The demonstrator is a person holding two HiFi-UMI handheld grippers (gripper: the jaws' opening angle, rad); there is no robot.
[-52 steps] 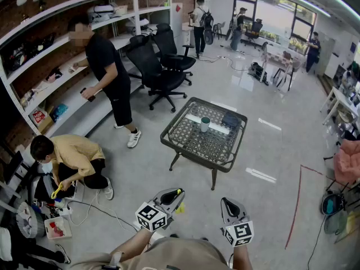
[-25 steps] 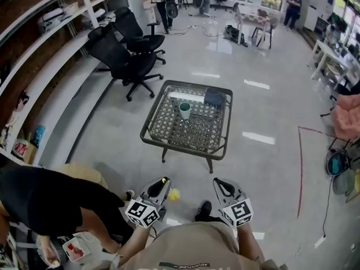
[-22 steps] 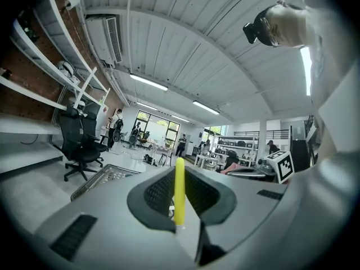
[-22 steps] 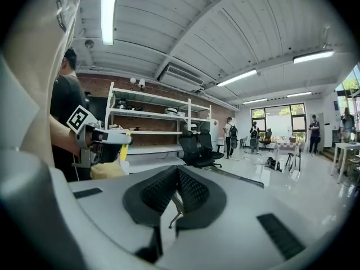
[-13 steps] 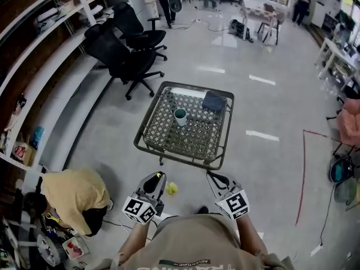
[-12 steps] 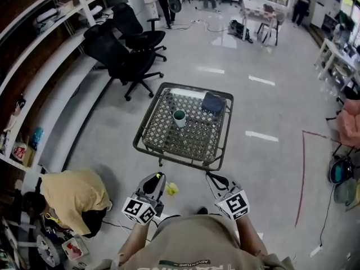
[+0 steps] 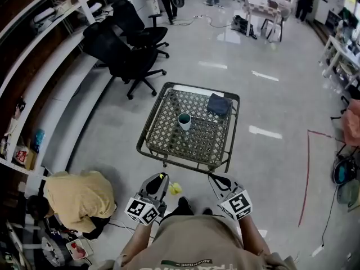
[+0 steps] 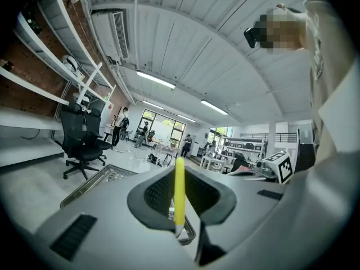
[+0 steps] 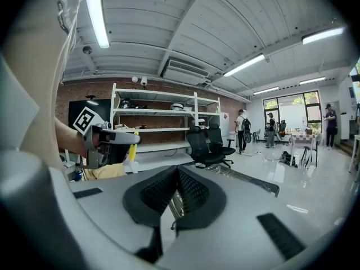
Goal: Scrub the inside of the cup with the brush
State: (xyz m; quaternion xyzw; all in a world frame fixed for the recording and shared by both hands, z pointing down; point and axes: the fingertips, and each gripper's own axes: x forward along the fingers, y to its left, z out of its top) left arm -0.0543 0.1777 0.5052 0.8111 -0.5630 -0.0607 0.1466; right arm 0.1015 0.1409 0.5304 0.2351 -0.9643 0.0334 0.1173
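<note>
A white cup with a green inside (image 7: 184,121) stands upright near the middle of the low wire-mesh table (image 7: 163,146). My left gripper (image 7: 160,180) is held close to my body, short of the table's near edge, shut on the yellow brush (image 7: 174,188). In the left gripper view the brush handle (image 8: 179,191) stands upright between the closed jaws. My right gripper (image 7: 216,179) hangs beside it, shut with nothing in it (image 9: 176,200). The right gripper view also shows the left gripper (image 9: 107,142) with the brush (image 9: 133,151).
A folded dark blue cloth (image 7: 218,104) lies on the table's far right corner. Black office chairs (image 7: 126,49) stand beyond the table to the left. A person in a tan shirt (image 7: 76,198) crouches on the floor at my left. Shelves (image 7: 50,89) line the left wall.
I have walked closer, so the table and cup appear larger and nearer. Both grippers keep the same pose, the left still holding the brush.
</note>
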